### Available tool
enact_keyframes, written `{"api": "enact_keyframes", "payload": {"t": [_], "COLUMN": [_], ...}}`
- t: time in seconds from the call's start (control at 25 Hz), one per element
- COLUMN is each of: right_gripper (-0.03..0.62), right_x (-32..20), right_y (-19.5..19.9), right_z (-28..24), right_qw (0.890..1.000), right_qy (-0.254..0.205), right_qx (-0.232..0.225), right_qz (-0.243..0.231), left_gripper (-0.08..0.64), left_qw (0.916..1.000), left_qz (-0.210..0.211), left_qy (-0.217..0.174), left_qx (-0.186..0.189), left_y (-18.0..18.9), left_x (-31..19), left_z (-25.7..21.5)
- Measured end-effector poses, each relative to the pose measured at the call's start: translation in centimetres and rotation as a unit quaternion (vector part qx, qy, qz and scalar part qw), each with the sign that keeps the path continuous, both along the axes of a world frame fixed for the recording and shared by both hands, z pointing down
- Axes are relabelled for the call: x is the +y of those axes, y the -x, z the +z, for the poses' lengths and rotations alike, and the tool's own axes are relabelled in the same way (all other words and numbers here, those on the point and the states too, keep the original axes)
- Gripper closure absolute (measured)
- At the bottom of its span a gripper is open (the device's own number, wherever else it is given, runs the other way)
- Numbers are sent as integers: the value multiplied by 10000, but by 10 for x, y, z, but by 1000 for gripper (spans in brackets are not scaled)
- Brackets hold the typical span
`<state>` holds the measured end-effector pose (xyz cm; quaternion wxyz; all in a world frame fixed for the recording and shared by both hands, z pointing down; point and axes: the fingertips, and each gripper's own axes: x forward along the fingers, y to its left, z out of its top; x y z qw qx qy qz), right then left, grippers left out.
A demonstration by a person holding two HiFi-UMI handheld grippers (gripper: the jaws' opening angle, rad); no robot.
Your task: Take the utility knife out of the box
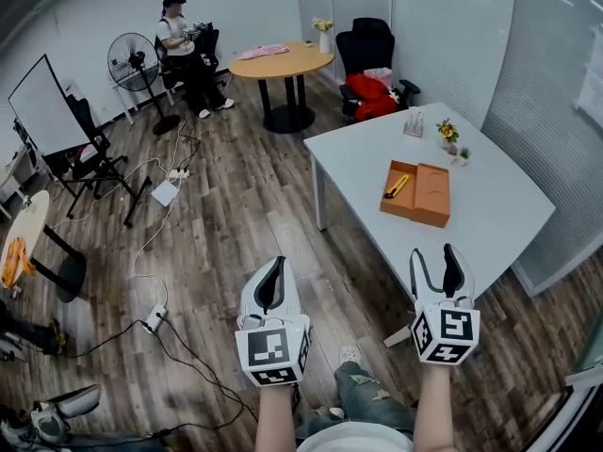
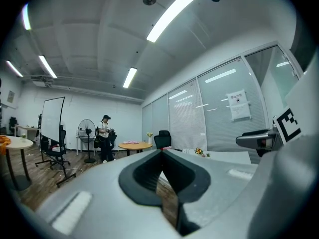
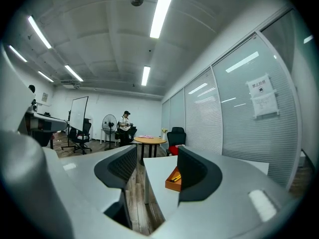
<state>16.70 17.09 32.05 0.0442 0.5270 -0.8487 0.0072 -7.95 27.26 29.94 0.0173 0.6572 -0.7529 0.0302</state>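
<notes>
I held both grippers low over the wooden floor (image 1: 217, 243), well short of the white tabletop (image 1: 490, 210) ahead of me. My left gripper (image 1: 275, 281) had its jaws clenched together with nothing between them. My right gripper (image 1: 437, 269) had its jaws released, apart and empty. The open orange box (image 1: 421, 196) lay near the middle of the tabletop, well apart from both grippers. The yellow utility knife (image 1: 397, 186) lay inside the box, in its left half, tilted slantwise. A small potted flower (image 1: 448, 132) stood near the tabletop's far edge. Across the room, a person (image 1: 181, 50) sat beside a floor fan (image 1: 134, 62).
</notes>
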Motion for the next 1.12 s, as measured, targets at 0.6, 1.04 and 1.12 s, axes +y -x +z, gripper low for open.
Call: {"api": "enact_keyframes", "payload": {"t": [0.6, 1.04, 1.12], "right_gripper": [318, 324, 324], "right_x": [-171, -237, -250], "right_y": [26, 40, 41], "right_z": [-3, 16, 21], "right_qw": [9998, 9996, 9994], "right_qy": [15, 270, 318], "right_qx": [-82, -24, -34], "right_qz": [-163, -119, -93], "left_gripper": [560, 560, 560], "left_qw": [9998, 9999, 9999], "left_qz": [-154, -132, -118], "left_qy": [-131, 92, 117], "left_qx": [-60, -4, 8], "left_y": [22, 41, 44], "left_x": [-163, -229, -242], "left_z": [-12, 5, 9]}}
